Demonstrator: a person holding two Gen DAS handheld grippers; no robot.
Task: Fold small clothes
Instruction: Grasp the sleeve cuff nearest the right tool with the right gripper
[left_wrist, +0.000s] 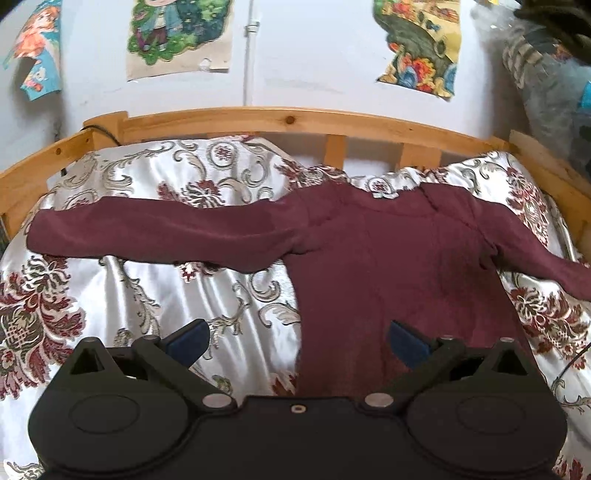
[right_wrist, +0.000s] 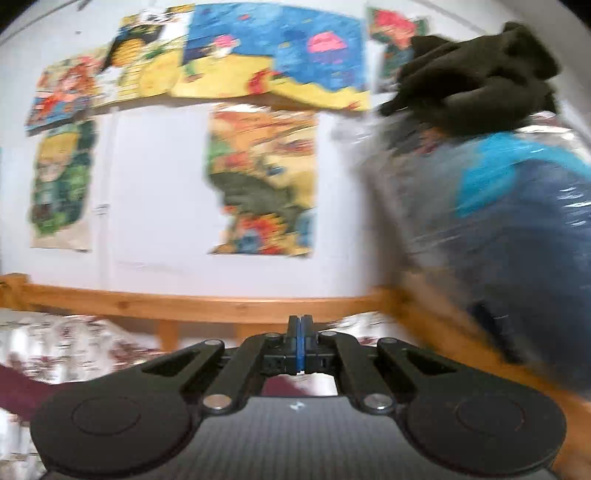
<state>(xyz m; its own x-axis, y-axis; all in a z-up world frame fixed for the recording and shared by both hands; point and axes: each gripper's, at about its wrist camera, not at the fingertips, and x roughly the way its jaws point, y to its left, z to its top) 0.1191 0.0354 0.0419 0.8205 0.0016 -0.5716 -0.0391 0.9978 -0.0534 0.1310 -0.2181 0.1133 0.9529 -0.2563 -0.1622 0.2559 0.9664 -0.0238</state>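
Observation:
A maroon long-sleeved top (left_wrist: 388, 254) lies spread flat on a floral satin bedspread (left_wrist: 129, 288), both sleeves stretched out sideways. My left gripper (left_wrist: 297, 341) hovers open over the top's lower left edge, nothing between its blue pads. In the right wrist view, which is blurred, my right gripper (right_wrist: 300, 345) is raised and points at the wall, its blue pads pressed together on nothing. A strip of the maroon top (right_wrist: 22, 391) shows at that view's lower left.
A wooden bed frame (left_wrist: 288, 123) runs along the far side and right edge. Colourful drawings (right_wrist: 262, 181) hang on the white wall. At the right stands a plastic-wrapped bundle (right_wrist: 491, 229) with a dark garment (right_wrist: 476, 85) on top.

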